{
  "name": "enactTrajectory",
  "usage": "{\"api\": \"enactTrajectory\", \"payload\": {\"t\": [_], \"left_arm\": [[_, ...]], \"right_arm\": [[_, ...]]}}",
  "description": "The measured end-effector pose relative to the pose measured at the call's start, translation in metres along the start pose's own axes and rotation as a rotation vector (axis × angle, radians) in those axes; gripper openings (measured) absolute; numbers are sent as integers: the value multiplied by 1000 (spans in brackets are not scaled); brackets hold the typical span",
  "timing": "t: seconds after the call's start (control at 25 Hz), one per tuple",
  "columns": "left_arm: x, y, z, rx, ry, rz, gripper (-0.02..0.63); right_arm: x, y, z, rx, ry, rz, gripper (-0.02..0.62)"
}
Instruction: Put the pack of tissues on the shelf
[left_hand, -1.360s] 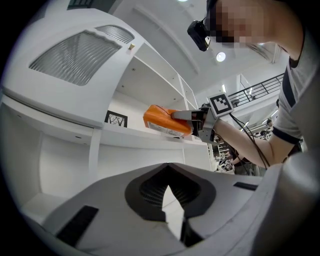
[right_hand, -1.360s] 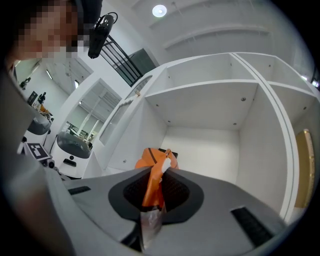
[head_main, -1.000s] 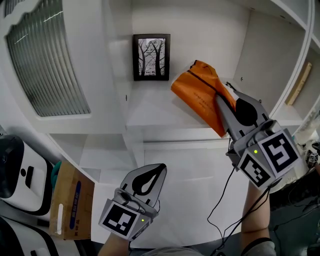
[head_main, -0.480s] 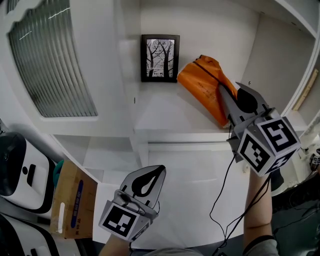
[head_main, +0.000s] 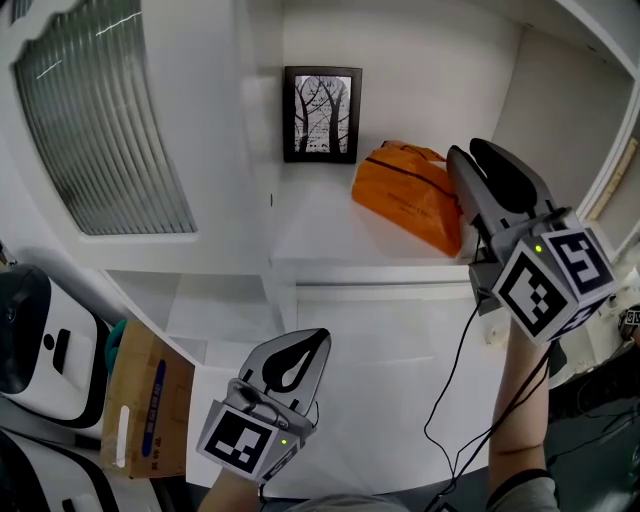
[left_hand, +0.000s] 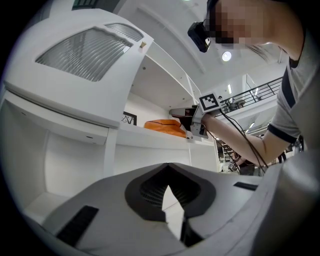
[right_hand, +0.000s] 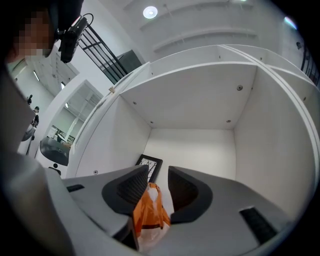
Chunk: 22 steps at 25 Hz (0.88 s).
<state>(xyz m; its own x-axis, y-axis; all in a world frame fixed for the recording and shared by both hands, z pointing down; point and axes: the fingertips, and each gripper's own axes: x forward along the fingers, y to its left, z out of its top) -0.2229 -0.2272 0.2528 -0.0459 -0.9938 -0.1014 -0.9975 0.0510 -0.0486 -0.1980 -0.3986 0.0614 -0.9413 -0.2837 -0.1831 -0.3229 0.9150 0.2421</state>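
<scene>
The orange pack of tissues (head_main: 405, 195) lies slumped on the shelf (head_main: 320, 235), near a framed picture (head_main: 322, 113). The right hand-held gripper (head_main: 470, 150) has just been opening its jaws. They stand wide, with the pack's end between them, unpinched. The left hand-held gripper (head_main: 318, 338) is closed and empty. The pack looks light and soft, and its wrap is probably slippery, so grip it across the body.
</scene>
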Motion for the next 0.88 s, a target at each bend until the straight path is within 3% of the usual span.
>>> {"api": "enactTrajectory", "payload": {"t": [0.32,0.52,0.88], "left_arm": [[3,-3,0,-2,-5,-16,31],[5,-6,1,5,-20,-29,31],[3,-15,-6,-26,45,-62,31]], "right_arm": [[-9,4,-2,31,-7,31,126],[-18,5,1,52,-32,27,-1],[-31,13,-6,63,-26,44,-5]]}}
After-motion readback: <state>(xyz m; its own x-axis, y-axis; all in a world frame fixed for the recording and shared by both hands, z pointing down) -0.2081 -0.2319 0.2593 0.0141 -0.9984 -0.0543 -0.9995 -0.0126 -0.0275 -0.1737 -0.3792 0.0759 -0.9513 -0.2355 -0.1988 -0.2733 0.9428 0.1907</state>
